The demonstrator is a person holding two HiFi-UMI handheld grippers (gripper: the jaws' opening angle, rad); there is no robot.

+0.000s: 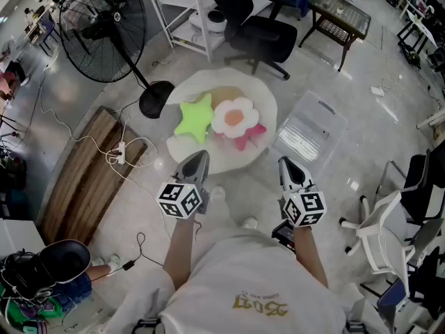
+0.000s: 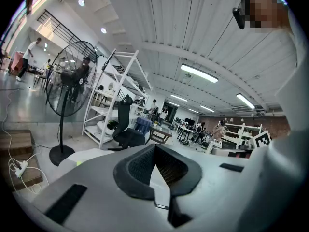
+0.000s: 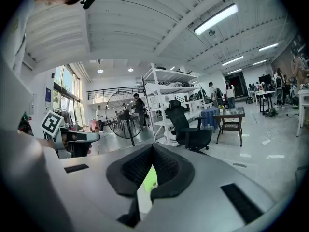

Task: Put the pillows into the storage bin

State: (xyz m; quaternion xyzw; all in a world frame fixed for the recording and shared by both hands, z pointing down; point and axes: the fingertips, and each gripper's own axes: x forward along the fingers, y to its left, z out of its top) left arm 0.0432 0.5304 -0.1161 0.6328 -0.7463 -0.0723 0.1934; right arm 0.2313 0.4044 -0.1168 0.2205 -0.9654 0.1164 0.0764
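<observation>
Three pillows lie together on a round white cushion (image 1: 186, 92) on the floor: a green star pillow (image 1: 195, 117), a white flower pillow (image 1: 235, 117) with an orange centre, and a pink pillow (image 1: 249, 138) partly under the flower. To their right stands a clear plastic storage bin (image 1: 309, 132), with no pillow in it. My left gripper (image 1: 198, 160) is shut and empty, held just short of the cushion's near edge. My right gripper (image 1: 287, 167) is also shut and empty, near the bin's front corner. A sliver of the green star (image 3: 151, 181) shows between the right jaws' pads.
A standing fan (image 1: 104, 26) and its round base (image 1: 154, 97) are at the back left. Behind the cushion are a black office chair (image 1: 250, 19), a white shelf (image 1: 188, 12) and a small glass-topped table (image 1: 341, 16). At left lie a wooden board (image 1: 80, 172) and a power strip (image 1: 122, 152) with cables. A white chair (image 1: 382, 235) stands at right.
</observation>
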